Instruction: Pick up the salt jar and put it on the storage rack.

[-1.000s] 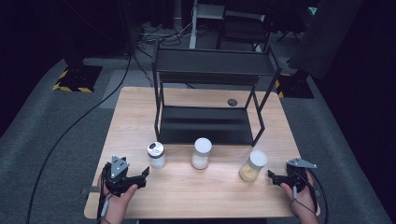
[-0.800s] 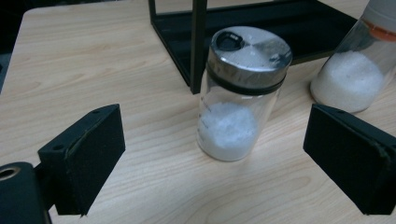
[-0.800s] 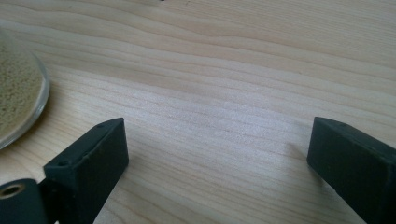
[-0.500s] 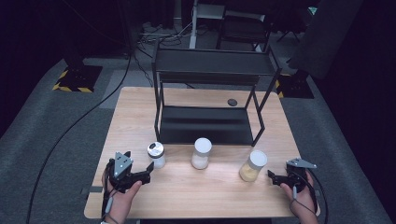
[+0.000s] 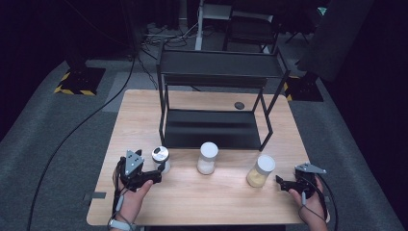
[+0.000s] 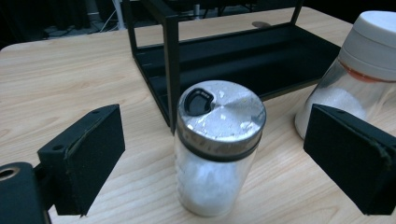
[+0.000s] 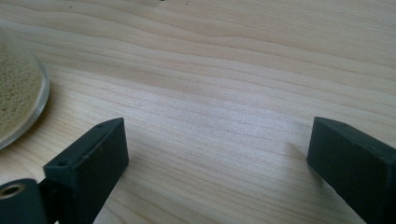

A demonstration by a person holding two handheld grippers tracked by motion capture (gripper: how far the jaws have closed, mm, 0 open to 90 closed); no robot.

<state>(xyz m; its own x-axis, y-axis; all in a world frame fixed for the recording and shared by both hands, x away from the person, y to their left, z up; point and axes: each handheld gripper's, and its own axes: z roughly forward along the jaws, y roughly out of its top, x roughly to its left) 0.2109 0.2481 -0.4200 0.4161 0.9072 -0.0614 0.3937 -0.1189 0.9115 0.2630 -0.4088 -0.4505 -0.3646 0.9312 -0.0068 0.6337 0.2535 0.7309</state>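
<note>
Left gripper view: my left tool (image 6: 212,154) stood wide open around the shaker jar (image 6: 215,149) on the table (image 6: 60,79), not touching it.
The glass looked slick, fragile and light; I judged its body below the metal cap the safest hold.
</note>
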